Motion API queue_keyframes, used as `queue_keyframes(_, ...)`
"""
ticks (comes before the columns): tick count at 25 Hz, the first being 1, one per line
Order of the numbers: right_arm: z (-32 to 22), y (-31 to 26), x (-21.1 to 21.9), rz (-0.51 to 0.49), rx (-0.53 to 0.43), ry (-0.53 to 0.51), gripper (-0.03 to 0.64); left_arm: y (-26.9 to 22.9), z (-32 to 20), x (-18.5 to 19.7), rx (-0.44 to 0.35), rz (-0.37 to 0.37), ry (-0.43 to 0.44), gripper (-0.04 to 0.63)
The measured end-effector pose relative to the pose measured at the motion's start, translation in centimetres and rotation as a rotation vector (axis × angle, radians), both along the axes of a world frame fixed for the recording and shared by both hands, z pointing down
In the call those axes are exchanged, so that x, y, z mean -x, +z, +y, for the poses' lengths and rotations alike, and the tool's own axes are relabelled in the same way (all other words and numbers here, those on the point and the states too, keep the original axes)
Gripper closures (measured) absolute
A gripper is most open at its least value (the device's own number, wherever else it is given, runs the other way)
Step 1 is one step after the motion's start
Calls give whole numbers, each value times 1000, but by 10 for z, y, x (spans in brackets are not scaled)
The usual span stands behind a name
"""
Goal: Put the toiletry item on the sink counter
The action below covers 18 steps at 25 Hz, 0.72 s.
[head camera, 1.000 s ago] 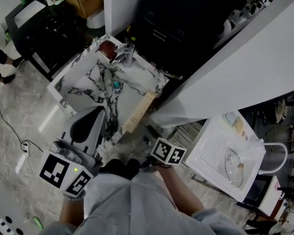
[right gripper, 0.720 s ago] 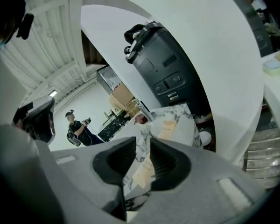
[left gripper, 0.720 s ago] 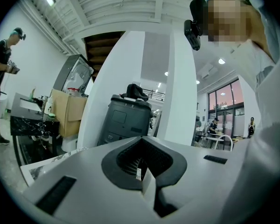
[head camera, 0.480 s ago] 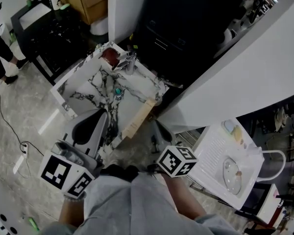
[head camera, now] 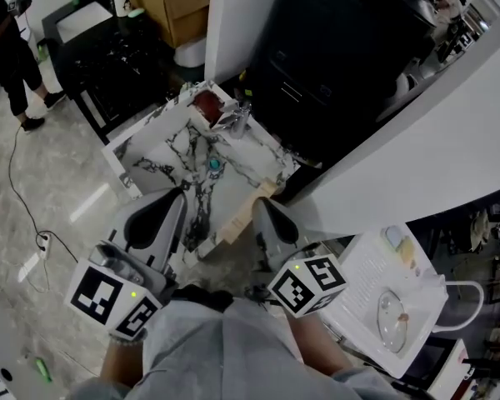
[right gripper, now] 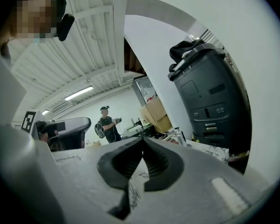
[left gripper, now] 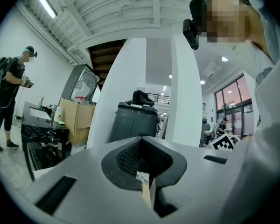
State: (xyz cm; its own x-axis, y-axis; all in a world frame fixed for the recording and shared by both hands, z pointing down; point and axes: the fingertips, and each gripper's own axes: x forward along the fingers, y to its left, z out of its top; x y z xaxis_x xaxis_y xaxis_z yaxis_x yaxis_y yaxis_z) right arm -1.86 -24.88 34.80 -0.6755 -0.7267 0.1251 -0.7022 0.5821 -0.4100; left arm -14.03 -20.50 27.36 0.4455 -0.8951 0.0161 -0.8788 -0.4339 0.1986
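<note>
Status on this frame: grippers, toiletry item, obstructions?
Left gripper shut, empty; right gripper shut, empty. Toiletry item not in either; a reddish thing sits on the sink counter by the faucet. Path to counter looks clear.

Seen from the head, soft overhead light falls evenly. It is bright on the white marble table (head camera: 242, 186) and leaves a pale glare streak on the polished floor (head camera: 92, 202) at the left, while the black cabinet (head camera: 333, 73) beyond loses its detail in shadow. Both gripper views bend hard at the edges into black corners, their near foreground soft and the far room sharper. A ceiling strip light (left gripper: 44, 1) and daylit windows (left gripper: 231, 97) blow out in the left one.
</note>
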Motion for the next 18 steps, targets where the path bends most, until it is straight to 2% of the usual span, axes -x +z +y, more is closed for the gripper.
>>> queue_keyframes(9, 3, -26, 39, 1, -73, -118, 618, -8, 14, 26, -13, -6, -93, 591)
queue_keyframes(18, 11, -36, 74, 0, -88, -216, 618, -11, 30, 52, -16, -14, -173, 591)
